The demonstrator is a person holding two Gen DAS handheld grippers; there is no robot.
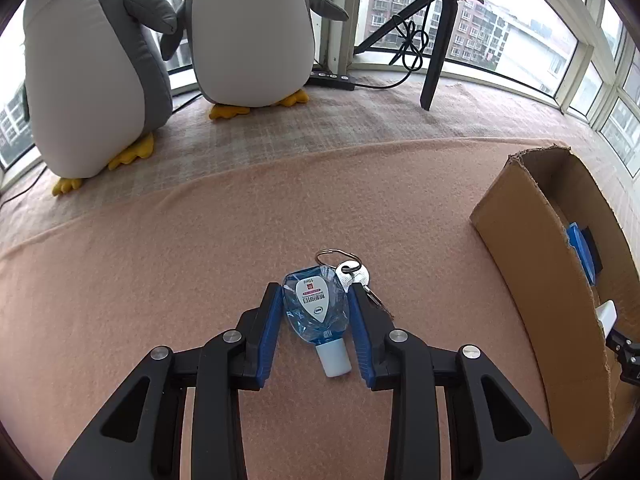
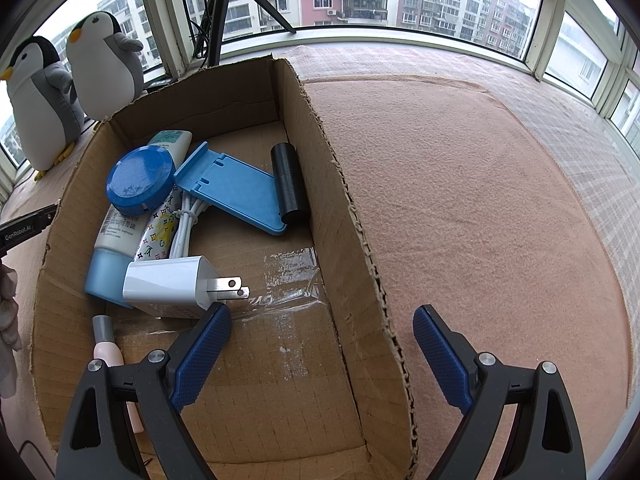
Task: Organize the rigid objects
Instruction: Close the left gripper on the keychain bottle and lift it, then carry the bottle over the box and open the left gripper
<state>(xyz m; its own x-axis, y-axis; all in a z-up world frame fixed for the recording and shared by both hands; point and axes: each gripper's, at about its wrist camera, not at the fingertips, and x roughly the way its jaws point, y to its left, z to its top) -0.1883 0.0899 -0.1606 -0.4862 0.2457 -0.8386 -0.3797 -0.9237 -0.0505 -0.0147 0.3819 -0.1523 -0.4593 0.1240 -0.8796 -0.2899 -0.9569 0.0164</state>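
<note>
A small blue sanitizer bottle with a white cap lies on the pink blanket, joined to a key ring and silver key. My left gripper has its blue pads pressed against both sides of the bottle. Over at the cardboard box my right gripper stands open across the right wall, one finger inside and one over the blanket. In the box lie a white charger, a blue round tin, a blue stand, a black cylinder, tubes and a pink bottle.
Two plush penguins stand at the back left by the window. A black tripod with a dangling cable and a power strip sit on the sill. The box is to the right of the bottle. Windows ring the blanket.
</note>
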